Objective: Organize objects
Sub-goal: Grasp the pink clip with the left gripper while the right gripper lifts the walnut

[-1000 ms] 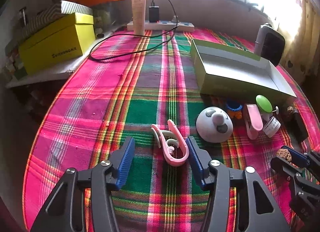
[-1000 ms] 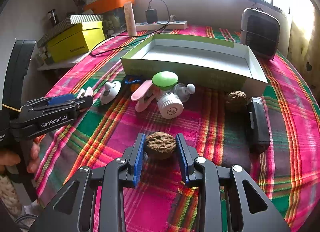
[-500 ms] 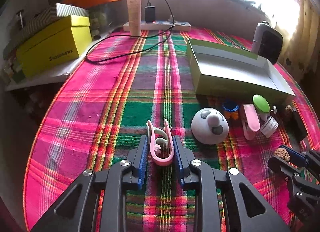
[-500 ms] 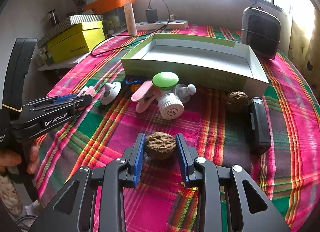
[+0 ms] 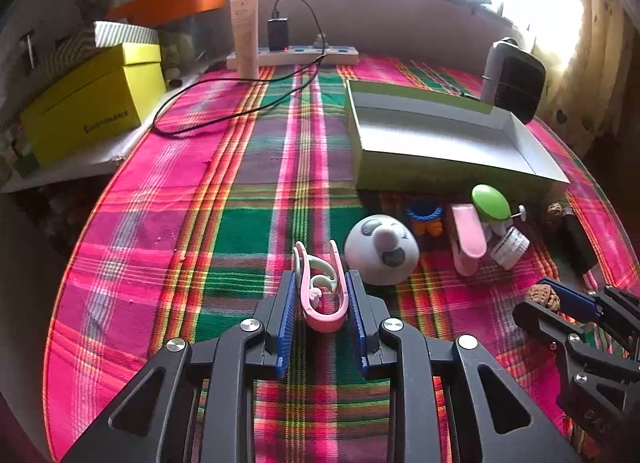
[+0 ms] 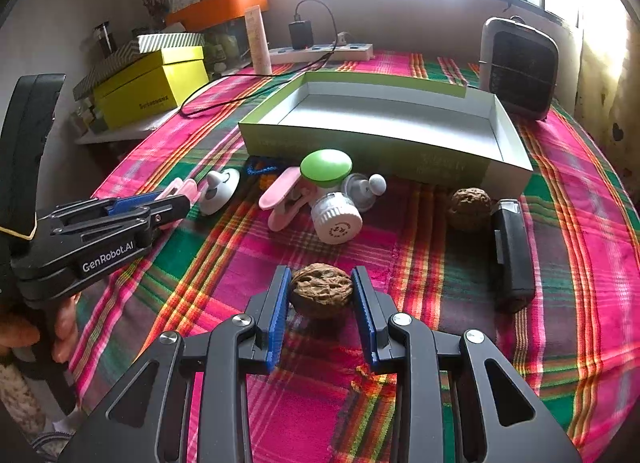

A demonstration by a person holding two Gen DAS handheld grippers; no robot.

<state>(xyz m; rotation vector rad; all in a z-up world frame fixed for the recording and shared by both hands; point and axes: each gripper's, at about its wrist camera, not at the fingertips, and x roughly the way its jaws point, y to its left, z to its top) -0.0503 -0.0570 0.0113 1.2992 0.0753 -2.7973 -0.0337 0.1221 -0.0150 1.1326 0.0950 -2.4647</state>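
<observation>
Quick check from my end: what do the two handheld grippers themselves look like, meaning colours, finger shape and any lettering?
Both are matte black plastic tools. The left gripper and the right gripper each have two angular fingers with triangular cut-outs, silver round bolts at the joints and ribbed blue pads. In the right wrist view the left one shows white "GenRobot.AI" lettering on its side.

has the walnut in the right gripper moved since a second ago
No. The walnut sits between the right gripper's pads at the same spot relative to the black case and the plaid stripes.

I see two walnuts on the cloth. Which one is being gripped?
The nearer walnut, clamped in the right gripper; the other walnut lies free beside the black device.
</observation>
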